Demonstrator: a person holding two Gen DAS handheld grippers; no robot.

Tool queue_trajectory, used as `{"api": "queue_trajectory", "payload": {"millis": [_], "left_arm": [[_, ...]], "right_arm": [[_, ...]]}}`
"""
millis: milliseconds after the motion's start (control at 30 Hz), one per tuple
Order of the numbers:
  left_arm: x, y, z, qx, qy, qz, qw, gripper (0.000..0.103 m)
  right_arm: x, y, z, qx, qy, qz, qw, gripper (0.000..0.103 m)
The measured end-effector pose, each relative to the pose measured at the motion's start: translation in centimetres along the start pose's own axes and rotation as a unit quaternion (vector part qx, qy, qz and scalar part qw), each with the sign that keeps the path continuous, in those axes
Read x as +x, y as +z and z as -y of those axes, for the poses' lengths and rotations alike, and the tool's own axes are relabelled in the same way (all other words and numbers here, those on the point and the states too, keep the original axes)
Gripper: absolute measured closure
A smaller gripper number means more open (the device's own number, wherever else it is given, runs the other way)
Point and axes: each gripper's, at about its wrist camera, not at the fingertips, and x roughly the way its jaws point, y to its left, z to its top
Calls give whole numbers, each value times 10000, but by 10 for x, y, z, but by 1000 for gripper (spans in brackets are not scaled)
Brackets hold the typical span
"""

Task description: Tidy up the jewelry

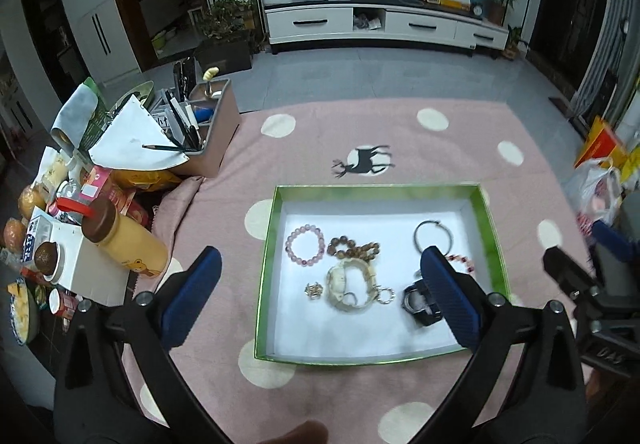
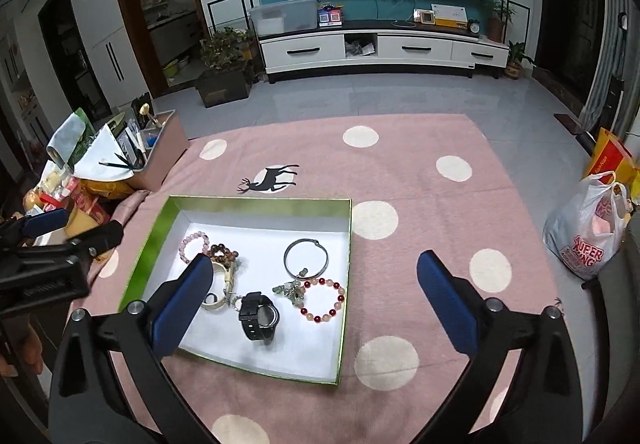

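My left finger (image 1: 452, 296) covers part of the black watch (image 1: 418, 302) and the red bead bracelet (image 1: 464, 262); my right finger (image 2: 184, 308) hides half the cream bangle (image 2: 220, 290).

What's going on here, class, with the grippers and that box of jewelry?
A person holds two grippers above a green-rimmed box on a pink spotted blanket. Both the left gripper and right gripper are open and empty. The jewelry lies inside the box: a black watch, a metal bangle, a red-and-pink bead bracelet, a pink bead bracelet and others.
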Motion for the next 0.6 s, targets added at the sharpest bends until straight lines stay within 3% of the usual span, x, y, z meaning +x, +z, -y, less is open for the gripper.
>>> {"api": "queue_trajectory", "payload": {"millis": [133,600], "left_arm": [[-16,12,-1,31,281,0,9996,2],[-8,9,8,100,411,-167,9990,2]], "right_arm": [[-15,10,-8,-211,-24,84,9997,1],[-10,16,-10,-216,-18,46,9998,1]]}}
